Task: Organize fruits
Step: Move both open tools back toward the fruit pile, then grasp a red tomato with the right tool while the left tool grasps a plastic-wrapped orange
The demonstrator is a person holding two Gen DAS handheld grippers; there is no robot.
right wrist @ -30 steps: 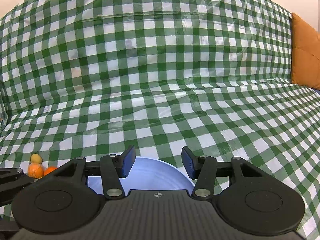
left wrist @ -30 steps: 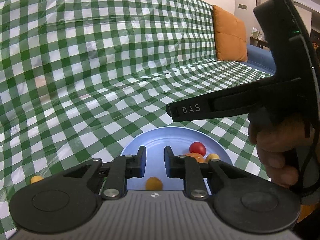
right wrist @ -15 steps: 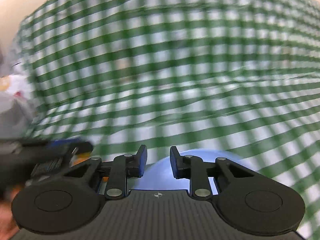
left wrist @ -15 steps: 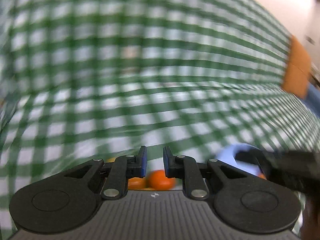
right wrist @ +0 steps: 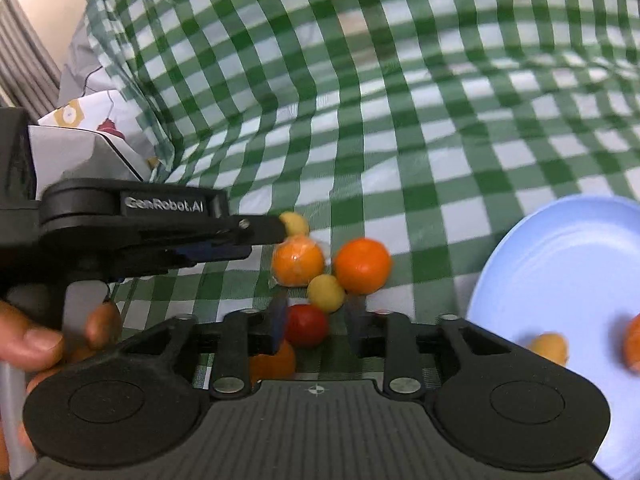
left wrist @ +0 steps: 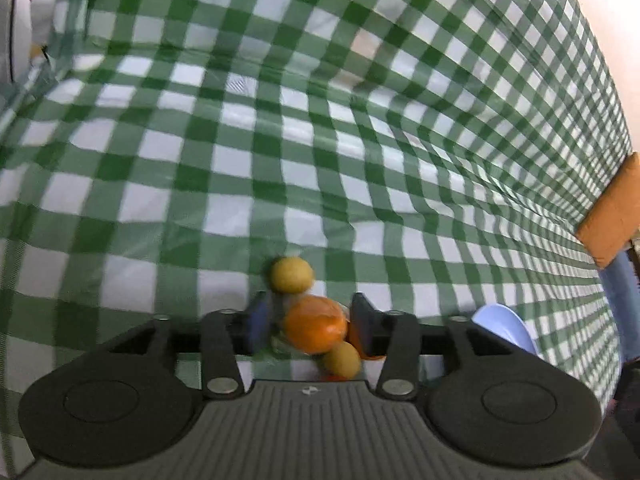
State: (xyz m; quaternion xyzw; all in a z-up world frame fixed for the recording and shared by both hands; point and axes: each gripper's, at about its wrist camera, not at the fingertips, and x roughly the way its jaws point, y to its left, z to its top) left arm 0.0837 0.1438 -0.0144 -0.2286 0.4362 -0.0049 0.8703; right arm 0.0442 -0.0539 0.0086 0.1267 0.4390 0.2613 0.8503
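Both grippers opening: left gripper [left wrist: 306, 322] around orange [left wrist: 315, 323]; right gripper [right wrist: 316, 326] around tomato [right wrist: 306, 325] (untouched).

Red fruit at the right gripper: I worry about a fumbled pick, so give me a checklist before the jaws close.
1. Red fruit between the right gripper fingers: ok.
2. Jaws wide enough, opening: ok.
3. Pads clear of yellow fruit: cannot tell, it sits close.
4. Left gripper out of the way: not ok, it works the same pile.
5. Room on the plate: ok.
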